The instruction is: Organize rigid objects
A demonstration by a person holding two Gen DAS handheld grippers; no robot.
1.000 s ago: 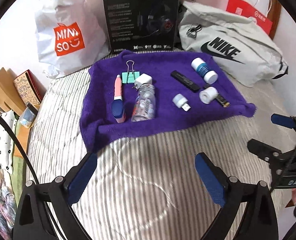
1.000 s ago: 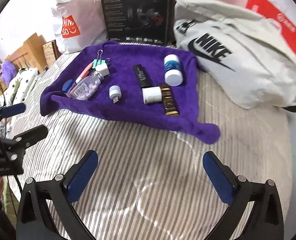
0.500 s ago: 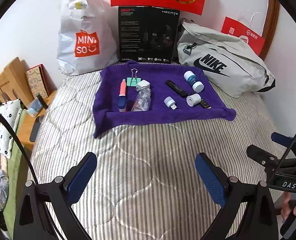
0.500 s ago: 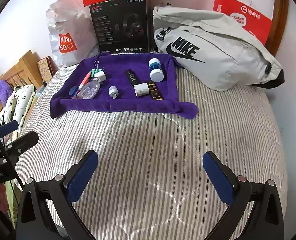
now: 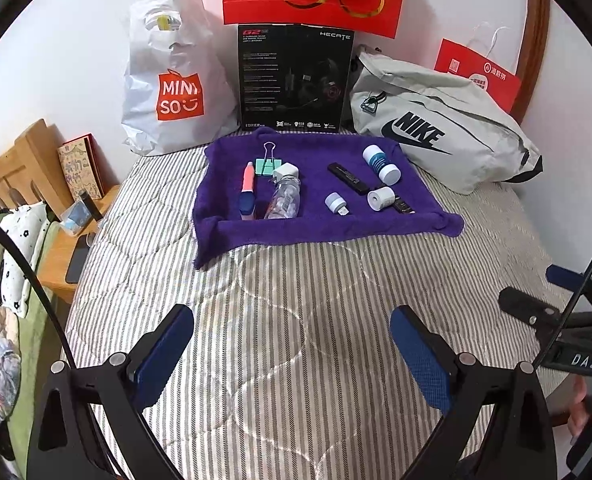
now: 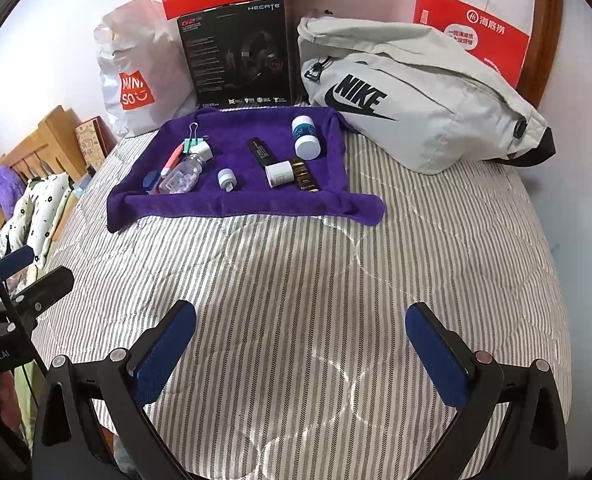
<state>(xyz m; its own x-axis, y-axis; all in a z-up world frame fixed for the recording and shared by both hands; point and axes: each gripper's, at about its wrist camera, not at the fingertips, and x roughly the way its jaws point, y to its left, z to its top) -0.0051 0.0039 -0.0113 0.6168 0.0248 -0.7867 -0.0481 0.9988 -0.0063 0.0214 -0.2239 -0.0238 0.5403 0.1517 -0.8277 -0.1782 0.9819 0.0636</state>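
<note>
Both grippers hung wide apart over the striped quilt (image 5: 296, 320), holding nothing: the left gripper (image 5: 292, 344) at the bottom of its own frame, the right gripper (image 6: 302, 346) likewise.

The task's things lay well ahead on a purple towel (image 5: 376, 224) in the upper middle of each frame. On its left part were a pink pen (image 5: 248, 184), a green clip (image 5: 267, 162), a white charger (image 5: 286, 171) and a clear pill bottle (image 5: 283, 202). To the right lay a small white plug (image 5: 336, 203), a black stick (image 5: 348, 178), a white roll (image 5: 381, 199) and a blue-and-white bottle (image 5: 380, 162).

A Nike bag (image 6: 416, 96) sat at upper right, beside the towel.
</note>
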